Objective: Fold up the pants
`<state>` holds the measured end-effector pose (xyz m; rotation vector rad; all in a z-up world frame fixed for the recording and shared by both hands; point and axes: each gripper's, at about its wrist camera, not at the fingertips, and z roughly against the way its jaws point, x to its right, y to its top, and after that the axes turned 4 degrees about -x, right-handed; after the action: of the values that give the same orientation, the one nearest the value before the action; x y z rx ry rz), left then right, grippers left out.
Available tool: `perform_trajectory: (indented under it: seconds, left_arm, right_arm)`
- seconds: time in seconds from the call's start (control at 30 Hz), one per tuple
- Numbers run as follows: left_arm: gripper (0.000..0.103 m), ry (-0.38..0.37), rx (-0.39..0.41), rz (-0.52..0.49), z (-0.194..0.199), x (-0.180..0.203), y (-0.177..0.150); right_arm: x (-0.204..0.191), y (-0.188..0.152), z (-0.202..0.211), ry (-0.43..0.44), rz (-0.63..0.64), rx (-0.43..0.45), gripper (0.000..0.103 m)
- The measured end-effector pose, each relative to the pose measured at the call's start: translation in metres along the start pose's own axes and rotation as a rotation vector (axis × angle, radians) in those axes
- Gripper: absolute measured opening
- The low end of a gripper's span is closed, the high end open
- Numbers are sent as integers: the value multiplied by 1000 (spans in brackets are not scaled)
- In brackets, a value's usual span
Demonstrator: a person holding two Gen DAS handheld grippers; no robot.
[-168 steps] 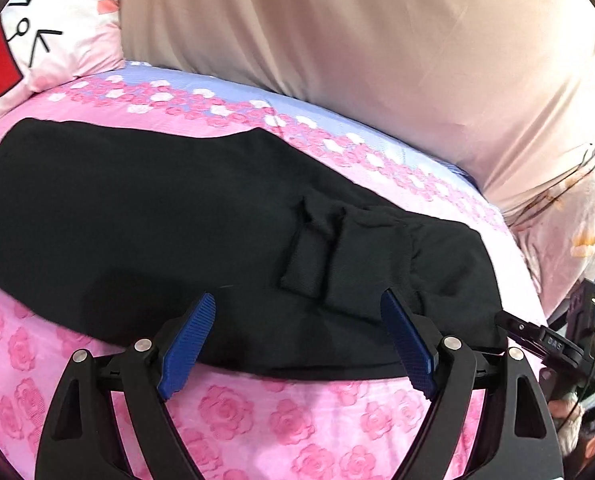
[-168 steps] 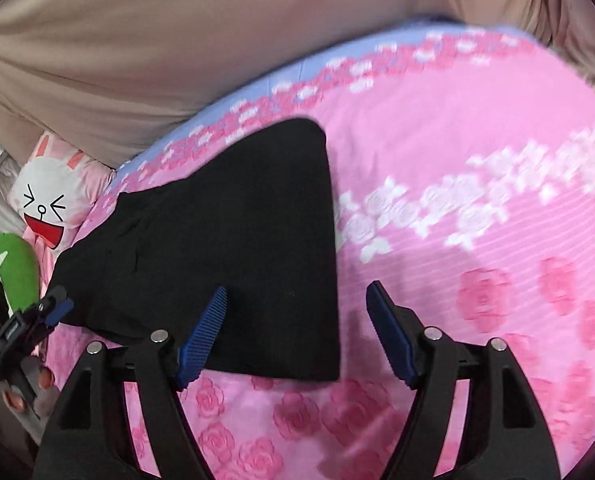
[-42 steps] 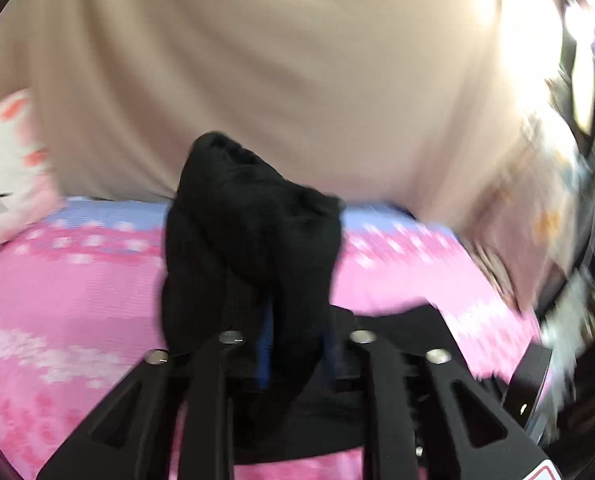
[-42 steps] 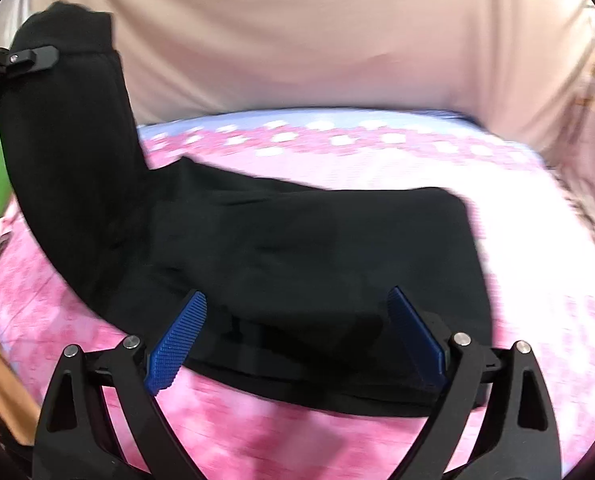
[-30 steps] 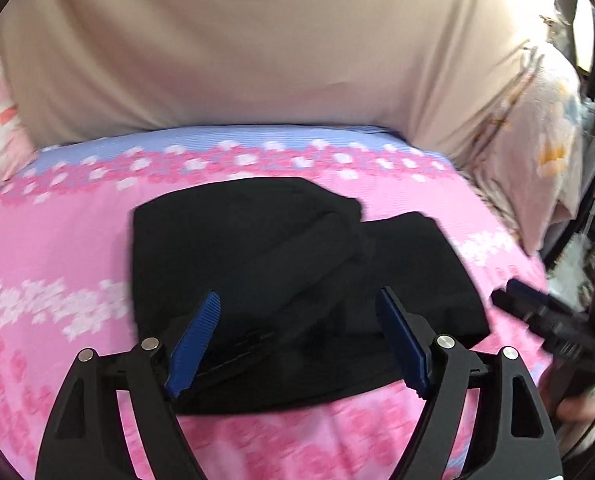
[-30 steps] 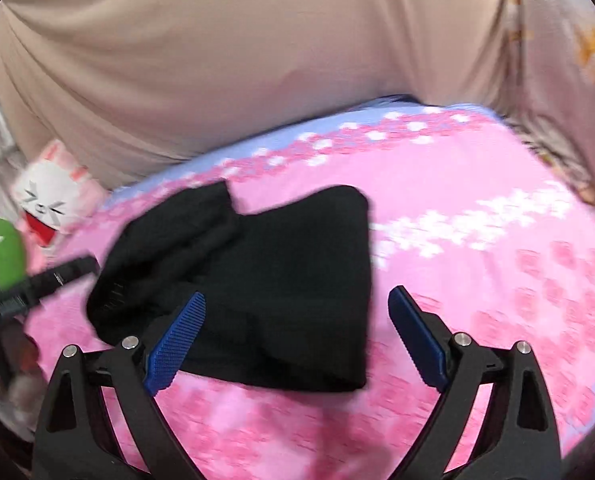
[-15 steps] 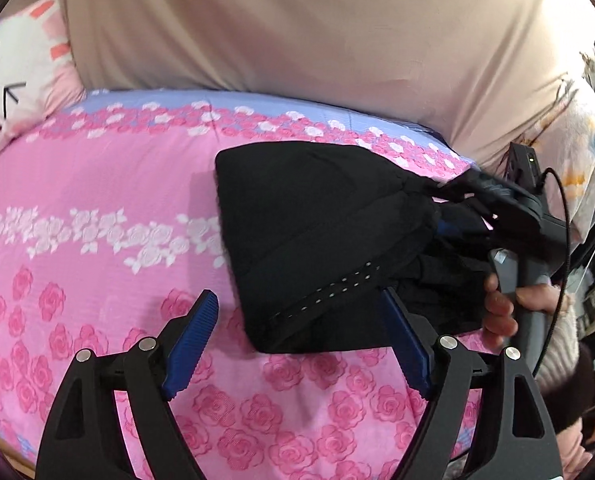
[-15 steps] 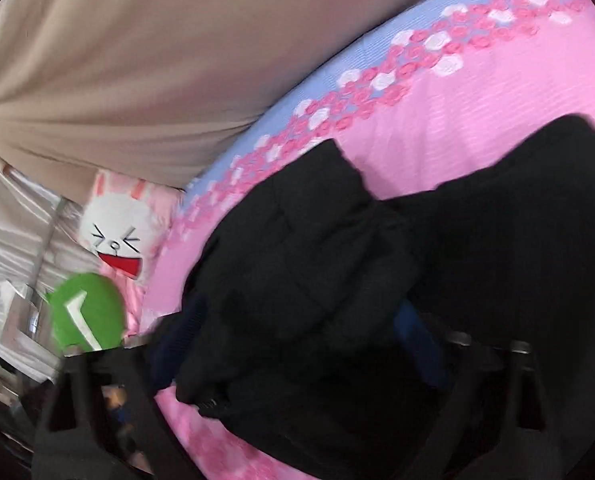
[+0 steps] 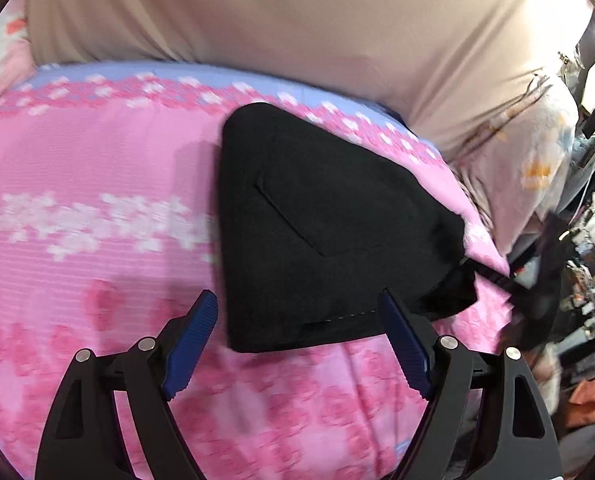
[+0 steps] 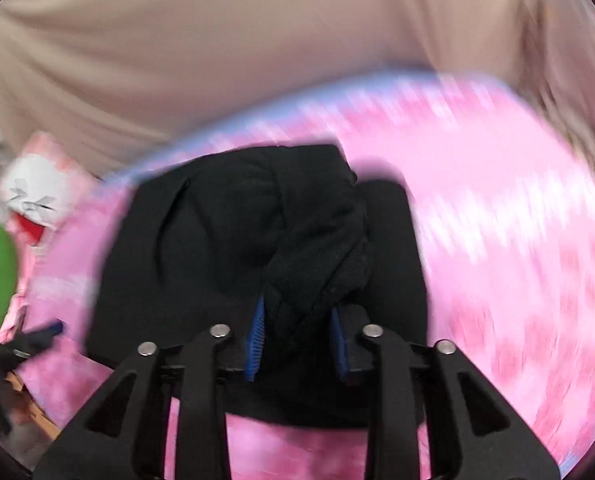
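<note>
The black pants (image 9: 321, 224) lie folded into a compact block on the pink flowered bed (image 9: 77, 216). My left gripper (image 9: 301, 340) is open and empty, just short of the block's near edge. In the right wrist view my right gripper (image 10: 297, 332) is shut on a bunched fold of the black pants (image 10: 313, 248), which rises from between the blue pads (image 10: 257, 328). The rest of the pants (image 10: 201, 256) spreads flat beyond. The right gripper (image 9: 493, 276) shows dimly at the block's right corner in the left wrist view.
A beige curtain (image 9: 297, 20) hangs behind the bed. A cartoon rabbit pillow (image 10: 37, 196) lies at the far left. A floral pillow (image 9: 537, 160) and room clutter (image 9: 593, 264) are at the right. The bed's near edge runs under the grippers.
The pants went from a long spread to a short folded block. My left gripper let go of the end it carried over and opened. My right gripper closed on a fold at the right side.
</note>
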<state>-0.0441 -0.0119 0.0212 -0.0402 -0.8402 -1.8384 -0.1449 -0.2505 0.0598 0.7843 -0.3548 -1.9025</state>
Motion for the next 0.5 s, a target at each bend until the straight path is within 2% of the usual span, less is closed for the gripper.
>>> perform_trajectory:
  seconds: [0.03, 0.07, 0.1, 0.17, 0.3, 0.33, 0.37, 0.4, 0.5]
  left_arm:
    - [80, -9, -7, 3, -5, 3, 2]
    - [79, -12, -11, 4, -7, 5, 4]
    - [79, -14, -13, 0, -10, 9, 6]
    - [79, -10, -11, -6, -13, 12, 11]
    - [79, 9, -2, -26, -17, 24, 15]
    - [79, 18, -1, -32, -19, 27, 16]
    - [79, 31, -1, -38, -19, 30, 16]
    - [79, 47, -1, -45, -21, 33, 17]
    - [80, 126, 15, -77, -23, 40, 18]
  right_arm:
    - [3, -2, 7, 36, -14, 19, 33]
    - [4, -1, 10, 47, -19, 29, 43]
    - [5, 2, 18, 63, -23, 49, 56]
    - [4, 10, 21, 86, -21, 60, 70]
    - [8, 26, 5, 116, -34, 37, 71]
    - [9, 28, -4, 122, -34, 28, 66]
    - [9, 29, -7, 117, -32, 26, 30]
    - [8, 30, -5, 102, -28, 39, 18]
    - [6, 24, 30, 113, 3, 134, 16]
